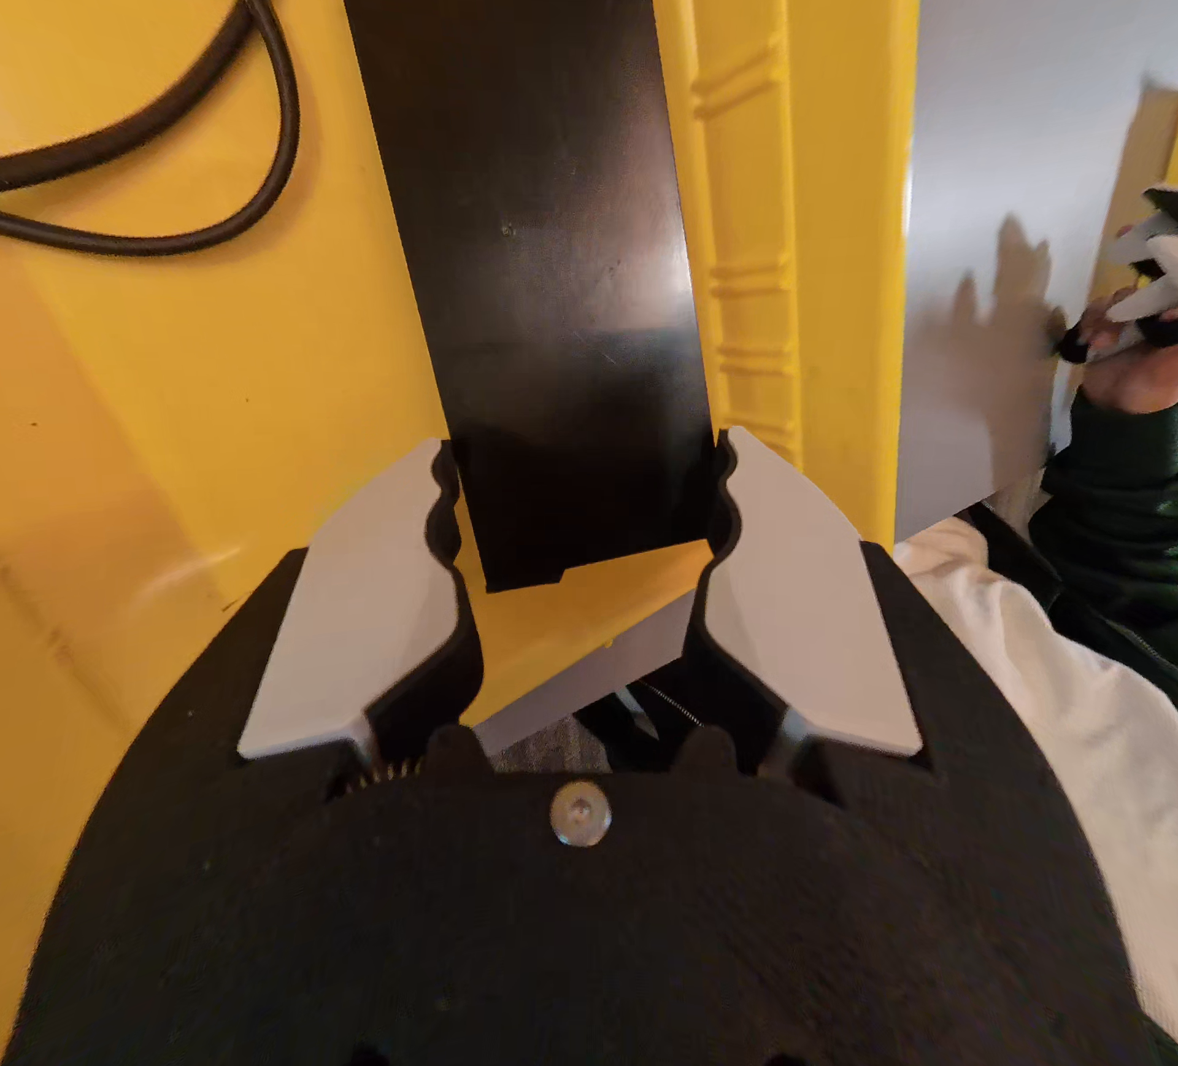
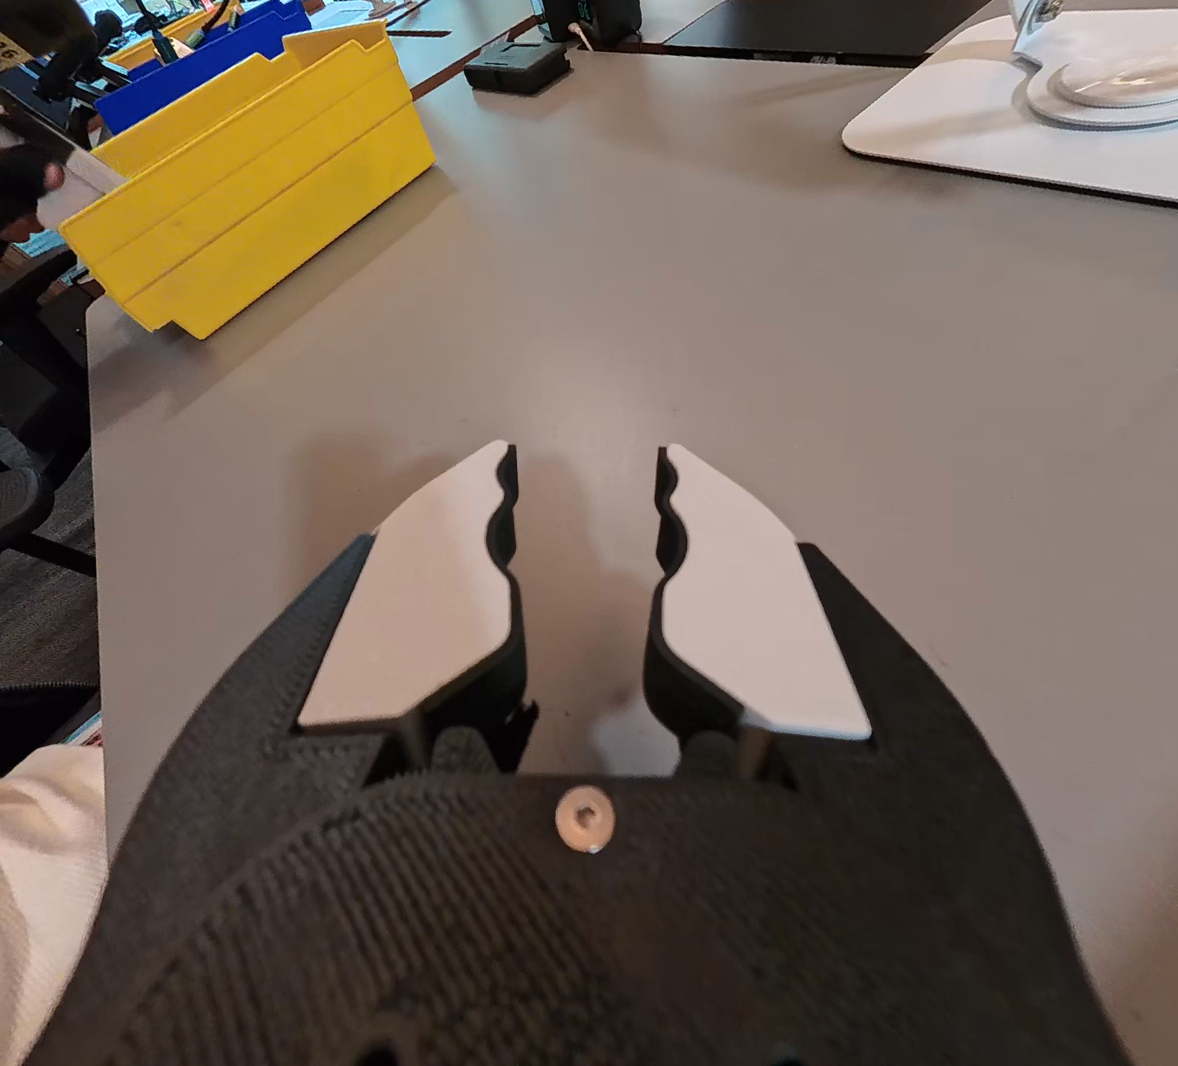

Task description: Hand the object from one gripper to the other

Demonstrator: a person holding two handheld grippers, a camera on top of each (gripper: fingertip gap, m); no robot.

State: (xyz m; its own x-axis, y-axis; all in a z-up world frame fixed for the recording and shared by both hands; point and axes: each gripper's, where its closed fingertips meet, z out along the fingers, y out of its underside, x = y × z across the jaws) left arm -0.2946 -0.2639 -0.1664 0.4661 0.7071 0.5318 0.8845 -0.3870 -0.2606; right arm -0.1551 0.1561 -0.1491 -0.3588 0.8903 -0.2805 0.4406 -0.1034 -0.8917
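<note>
A long, flat black slab (image 1: 529,206) sits between the fingers of my left gripper (image 1: 586,452). The jaws press on its two long edges near its lower end, and it extends up and away over the inside of a yellow bin (image 1: 159,398). My right gripper (image 2: 586,455) is open and empty, hovering low over the grey table (image 2: 701,302). It also shows small at the far right of the left wrist view (image 1: 1144,296), held in a hand. The yellow bin (image 2: 255,187) stands to the right gripper's far left, with a dark flat piece (image 2: 44,139) poking out of it.
A dark cable (image 1: 255,79) loops inside the bin. A blue bin (image 2: 204,60) stands behind the yellow one. A white monitor stand base (image 2: 1020,143) sits at the back right, with a black charger block (image 2: 586,9) and a small black box (image 2: 516,66) at the back. Left tips to right tips: about 45 centimeters. My right gripper is the nearer one to the white monitor stand base (image 2: 1020,143): about 30 centimeters, against 55 centimeters.
</note>
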